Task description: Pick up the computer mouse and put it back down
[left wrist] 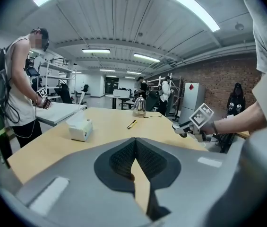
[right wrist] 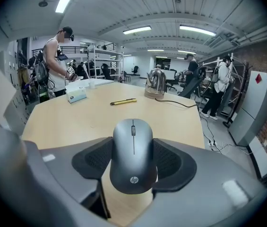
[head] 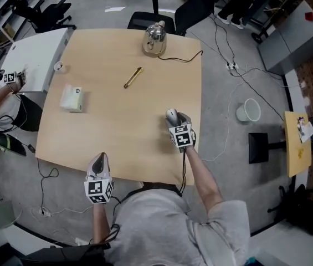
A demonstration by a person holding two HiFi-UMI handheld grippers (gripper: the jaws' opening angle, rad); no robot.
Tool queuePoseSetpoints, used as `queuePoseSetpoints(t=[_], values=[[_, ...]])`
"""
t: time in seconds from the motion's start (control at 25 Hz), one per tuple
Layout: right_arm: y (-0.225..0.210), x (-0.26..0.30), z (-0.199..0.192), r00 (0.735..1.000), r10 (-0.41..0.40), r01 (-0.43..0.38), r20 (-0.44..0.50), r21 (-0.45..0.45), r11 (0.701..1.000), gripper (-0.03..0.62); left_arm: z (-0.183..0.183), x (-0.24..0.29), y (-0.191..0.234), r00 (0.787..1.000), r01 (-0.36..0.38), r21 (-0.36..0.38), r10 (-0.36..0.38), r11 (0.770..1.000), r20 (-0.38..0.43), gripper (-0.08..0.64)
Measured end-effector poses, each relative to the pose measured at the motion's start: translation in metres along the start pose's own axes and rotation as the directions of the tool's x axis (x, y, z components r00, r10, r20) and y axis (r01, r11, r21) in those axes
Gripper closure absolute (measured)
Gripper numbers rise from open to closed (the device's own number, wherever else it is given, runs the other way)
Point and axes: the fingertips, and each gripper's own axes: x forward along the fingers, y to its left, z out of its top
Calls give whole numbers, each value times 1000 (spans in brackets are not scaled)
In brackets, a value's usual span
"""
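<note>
Fingers [right wrist: 171, 162] of the right gripper [right wrist: 133, 167] were clamped on the computer mouse [right wrist: 133, 150], apparently lifted just above the bench [right wrist: 76, 122] near its right edge. Those of the left gripper [left wrist: 134, 164] were pressed together, empty. A gentle lowering, then release, was judged due next.

A big lab or workshop hall is showing here: strip lights [right wrist: 137, 30] are running along a ribbed ceiling [right wrist: 124, 6], a brick wall [left wrist: 218, 84] is closing one side, metal shelves [right wrist: 102, 58] are standing at the back, cables [head: 231, 66] are trailing over the grey floor [head: 228, 137], office chairs [head: 152, 16] are standing about, and another person [right wrist: 56, 65] is working at a white table [right wrist: 95, 83].
</note>
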Motion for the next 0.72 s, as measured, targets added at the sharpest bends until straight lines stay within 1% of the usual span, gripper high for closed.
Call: queuePoseSetpoints(t=[0.16,0.4,0.72], values=[[-5,20,2,1000,7,-7,-15,-8,1000,317,-4,11,1,1000,0,-4,0,1000,-25,541],[-8,43,10,999,19,-20,-29,-15,1000,316,-12,20,7,998,-19,-25,18,1000,-59,541],[-10,70,9,997,35,-35,-64,-13,999,317,-21,31,14,995,-32,-48,27,998,-91,541]])
